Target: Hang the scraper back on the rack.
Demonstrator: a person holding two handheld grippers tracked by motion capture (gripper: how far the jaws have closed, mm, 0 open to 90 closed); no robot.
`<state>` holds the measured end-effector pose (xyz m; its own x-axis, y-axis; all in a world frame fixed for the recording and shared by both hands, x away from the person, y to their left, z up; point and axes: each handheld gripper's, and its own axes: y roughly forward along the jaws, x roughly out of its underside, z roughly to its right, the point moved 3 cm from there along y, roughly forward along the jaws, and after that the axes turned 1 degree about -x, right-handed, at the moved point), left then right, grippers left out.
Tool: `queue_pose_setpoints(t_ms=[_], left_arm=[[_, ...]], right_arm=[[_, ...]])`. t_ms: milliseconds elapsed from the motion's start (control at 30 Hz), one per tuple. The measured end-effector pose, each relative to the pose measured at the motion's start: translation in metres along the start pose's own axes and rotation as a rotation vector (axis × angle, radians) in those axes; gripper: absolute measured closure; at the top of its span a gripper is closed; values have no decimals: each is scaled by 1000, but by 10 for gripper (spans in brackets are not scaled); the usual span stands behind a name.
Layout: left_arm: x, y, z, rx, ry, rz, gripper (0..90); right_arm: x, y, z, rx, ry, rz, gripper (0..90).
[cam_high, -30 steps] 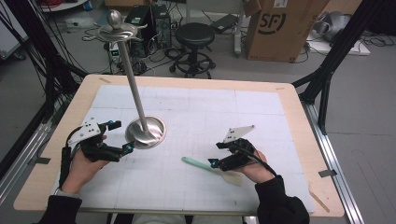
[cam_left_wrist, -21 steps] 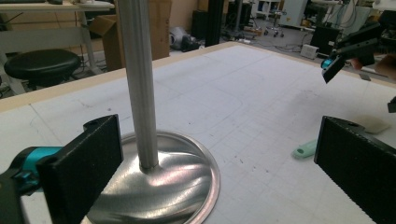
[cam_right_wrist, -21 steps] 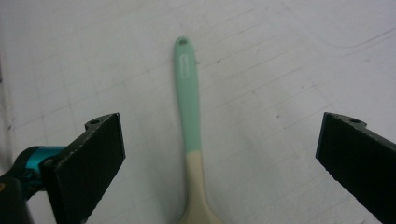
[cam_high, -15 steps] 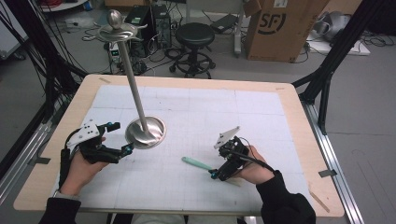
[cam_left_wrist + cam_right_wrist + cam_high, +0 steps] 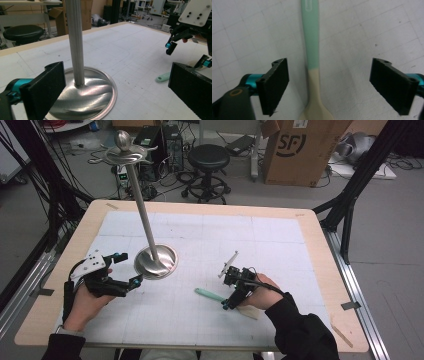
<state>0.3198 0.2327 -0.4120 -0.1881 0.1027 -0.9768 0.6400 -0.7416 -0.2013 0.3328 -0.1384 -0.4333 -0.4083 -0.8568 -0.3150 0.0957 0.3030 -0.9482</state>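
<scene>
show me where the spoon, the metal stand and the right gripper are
spoon [image 5: 310,37], right gripper view, on its green handle
metal stand [image 5: 156,261], high view, on its round base
right gripper [image 5: 328,85], right gripper view, midway between its fingertips

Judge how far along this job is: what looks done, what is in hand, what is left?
Done: little; the spoon lies flat on the mat. In hand: the right gripper straddles its neck, jaws open and just closing, pads not touching. The left gripper stands open by the metal stand. Left: gripping and lifting the spoon.

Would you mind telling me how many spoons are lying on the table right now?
1. The spoon, green-handled with a cream bowl end, lies on the white mat near the table's front, right of the metal stand, under the open right gripper. Nothing suggests another, though the hand covers some mat.
</scene>
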Motion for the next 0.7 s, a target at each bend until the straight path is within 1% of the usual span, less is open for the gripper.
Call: queue_pose_setpoints(t_ms=[33,100,200,233,267,300,333,367,433,467,500,600,700], left_arm=[[0,1,0,4,0,2,17],[0,2,0,4,-1,2,17],[0,3,-1,4,-2,3,17],[0,3,-1,5,-2,3,17],[0,2,-1,2,-1,4,17],[0,2,-2,2,-3,7,17],[0,2,-2,3,-3,7,17],[0,1,-2,-3,-7,10,17],[-1,1,-2,0,-5,11,17],[-1,1,-2,0,-5,12,17],[-1,1,-2,-1,-4,11,17],[0,1,-2,3,-3,8,17],[0,2,-2,3,-3,5,17]], right_arm=[[-1,1,-1,8,-3,-13,174],[-2,3,-3,9,-12,-37,241],[-3,5,-6,0,-4,-71,323],[-3,5,-6,3,-5,-79,354],[-4,5,-7,0,5,-84,392],[-4,5,-7,-11,-3,-91,416],[-4,5,-8,-15,2,-93,434],[-4,6,-9,-18,-7,-96,459],[-4,7,-11,-16,-3,-114,488],[-4,7,-10,-3,-15,-119,501],[-4,7,-11,0,-12,-127,538],[-3,6,-12,5,-16,-135,563],[0,5,-12,9,-15,-156,607]])
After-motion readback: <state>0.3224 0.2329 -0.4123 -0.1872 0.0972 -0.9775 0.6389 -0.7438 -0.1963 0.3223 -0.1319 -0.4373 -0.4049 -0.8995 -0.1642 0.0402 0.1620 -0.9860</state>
